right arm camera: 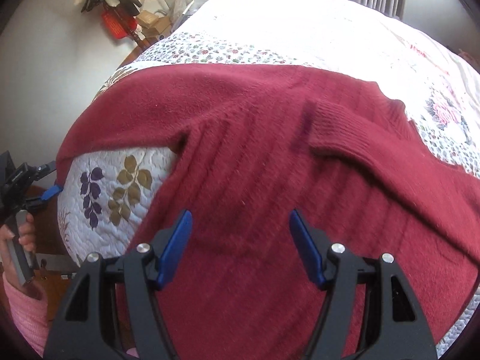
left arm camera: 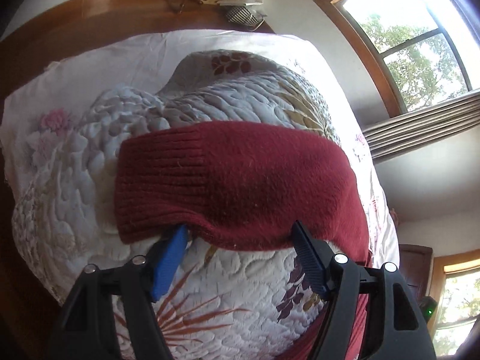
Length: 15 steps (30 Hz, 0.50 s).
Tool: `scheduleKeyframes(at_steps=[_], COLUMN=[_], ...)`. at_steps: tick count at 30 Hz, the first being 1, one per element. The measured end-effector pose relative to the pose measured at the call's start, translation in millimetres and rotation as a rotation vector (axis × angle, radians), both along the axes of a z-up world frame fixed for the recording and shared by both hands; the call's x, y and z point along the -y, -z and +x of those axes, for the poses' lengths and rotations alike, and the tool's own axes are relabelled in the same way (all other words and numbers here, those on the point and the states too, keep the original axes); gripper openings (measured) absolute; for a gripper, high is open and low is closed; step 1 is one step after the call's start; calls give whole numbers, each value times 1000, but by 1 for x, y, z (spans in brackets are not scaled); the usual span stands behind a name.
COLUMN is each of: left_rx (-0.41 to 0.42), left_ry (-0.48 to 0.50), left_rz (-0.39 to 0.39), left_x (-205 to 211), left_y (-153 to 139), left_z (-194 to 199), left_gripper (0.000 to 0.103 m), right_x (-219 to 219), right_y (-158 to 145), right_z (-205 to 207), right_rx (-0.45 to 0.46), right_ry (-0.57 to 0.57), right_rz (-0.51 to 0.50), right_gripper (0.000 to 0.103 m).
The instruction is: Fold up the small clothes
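A dark red sweater (right arm camera: 270, 156) lies spread on the flowered quilt (left arm camera: 234, 294) of a bed, one ribbed cuff (left arm camera: 162, 180) stretched out to the side — no label or writing can be read anywhere. The left gripper (left arm camera: 240, 234) has its jaws wide, tips touching the sleeve's near edge. The right gripper (right arm camera: 240, 219) hovers over the sweater's body — jaws wide, holding nothing.

ahead of my left tongs i see a wooden headboard (left arm camera: 90, 15), a sunlit window (left arm camera: 414, 48) up right with a grey curtain (left arm camera: 420, 126) below, white walls (left arm camera: 315, 27)
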<state>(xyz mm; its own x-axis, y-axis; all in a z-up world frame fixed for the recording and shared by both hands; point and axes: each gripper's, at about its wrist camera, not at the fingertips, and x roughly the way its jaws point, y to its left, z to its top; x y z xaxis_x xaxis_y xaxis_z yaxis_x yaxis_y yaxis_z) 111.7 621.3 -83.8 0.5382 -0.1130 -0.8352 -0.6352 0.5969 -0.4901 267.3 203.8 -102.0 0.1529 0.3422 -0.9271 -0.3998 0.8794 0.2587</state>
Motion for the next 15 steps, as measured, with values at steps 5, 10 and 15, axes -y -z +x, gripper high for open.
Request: scheduleKeyframes(at_steps=[5,10,15], left_rx=[-16,-3,20], left_ry=[14,-52,-128], left_rz=[-19,-29,50], left_x=[-3,-21,-36], left_y=[-2,13,14], left_z=[-15,-6,1], left_gripper=[72,71,33], right_x=[-13,-28,-24], right_y=[7,14,20], right_z=[6,16,15], right_rx=[-13,-15,-31], right_ry=[-3,3,15], right_rz=[1,-14,-21], right_gripper=[68,68,68])
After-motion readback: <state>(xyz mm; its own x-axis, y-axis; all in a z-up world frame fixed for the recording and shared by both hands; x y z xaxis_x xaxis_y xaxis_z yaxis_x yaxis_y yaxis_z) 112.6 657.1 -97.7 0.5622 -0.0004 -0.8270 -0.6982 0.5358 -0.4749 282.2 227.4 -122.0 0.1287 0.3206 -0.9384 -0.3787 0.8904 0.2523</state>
